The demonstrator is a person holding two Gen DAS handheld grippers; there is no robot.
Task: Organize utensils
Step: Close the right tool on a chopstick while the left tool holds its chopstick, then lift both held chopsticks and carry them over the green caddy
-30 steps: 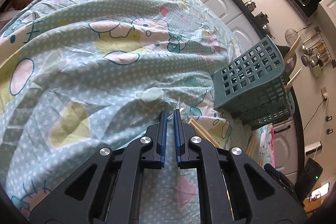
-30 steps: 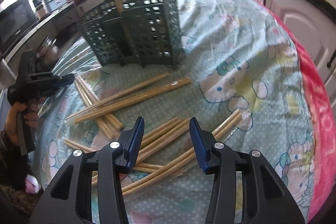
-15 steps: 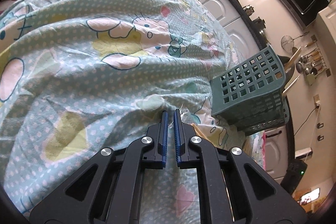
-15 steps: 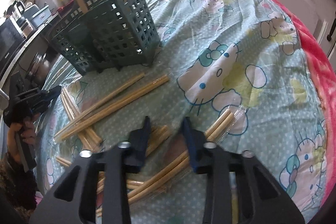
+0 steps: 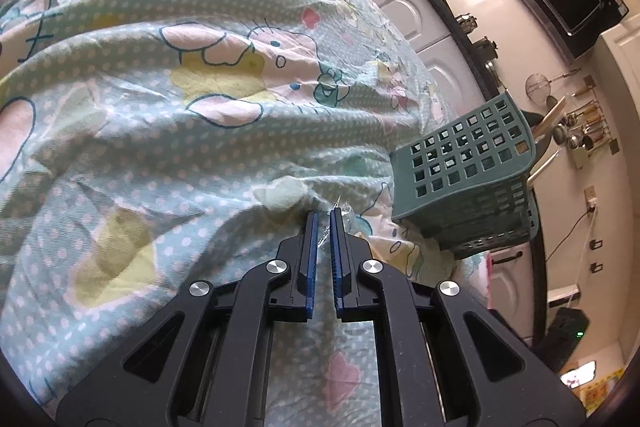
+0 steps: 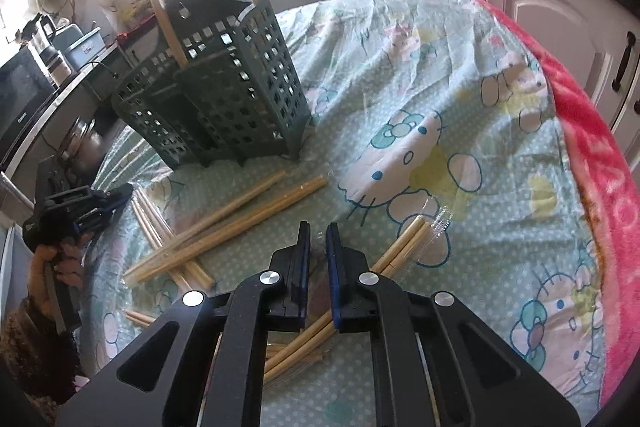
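The right tongs [image 6: 317,227] have just been closing and now pinch a clear-wrapped chopstick pair [image 6: 298,347], ready to lift it. More wrapped chopsticks [image 6: 240,217] lie scattered on the cartoon-print cloth [image 6: 460,99] over the bench, just before the green slotted utensil caddy [image 6: 224,87], which already holds two upright. The left tongs [image 5: 324,215] stand shut and seemingly empty, waiting over the cloth beside the caddy.
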